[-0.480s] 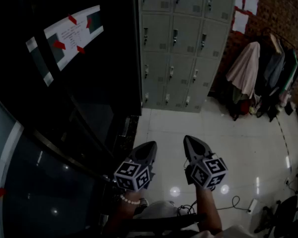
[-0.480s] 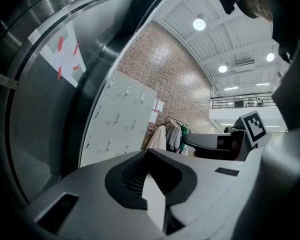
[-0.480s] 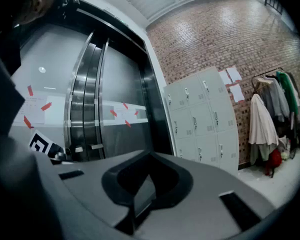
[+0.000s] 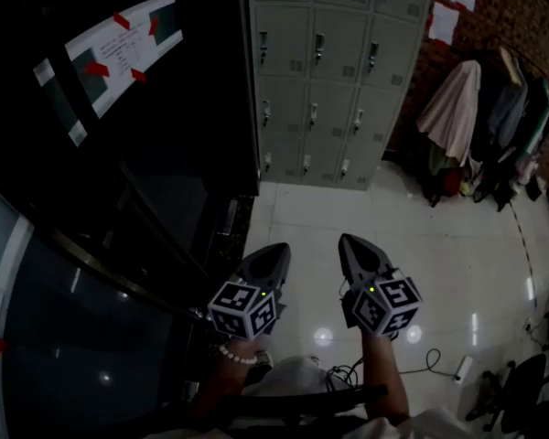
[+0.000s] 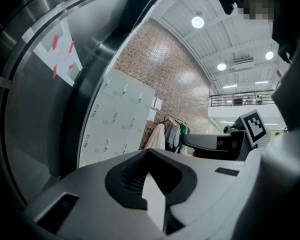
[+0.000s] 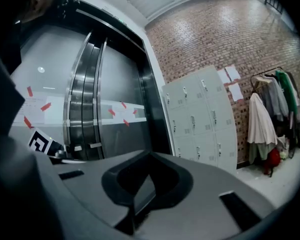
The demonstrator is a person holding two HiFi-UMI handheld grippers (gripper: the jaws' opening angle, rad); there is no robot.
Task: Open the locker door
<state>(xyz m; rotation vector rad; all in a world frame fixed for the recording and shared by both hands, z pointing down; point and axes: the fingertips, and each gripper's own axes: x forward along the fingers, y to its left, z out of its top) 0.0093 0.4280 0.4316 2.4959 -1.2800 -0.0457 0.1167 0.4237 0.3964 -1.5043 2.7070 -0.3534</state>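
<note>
Both left gripper [image 4: 271,262] and right gripper [image 4: 355,250] have fingers pressed together, empty; lockers [image 4: 334,26] upper centre are well apart, so I'd approach first, spreading fingers only near a door [image 4: 333,115].

— What carries everything here?
— A glossy floor [image 4: 457,263] of pale square tiles.
— And what stands on it?
— A bank of grey lockers [image 4: 334,80] at the far edge, and near it a clothes rack [image 4: 494,126] hung with garments. Closer in, a dark cable [image 4: 423,370] loops across the tiles, with a small white block [image 4: 461,368] just beside it.
</note>
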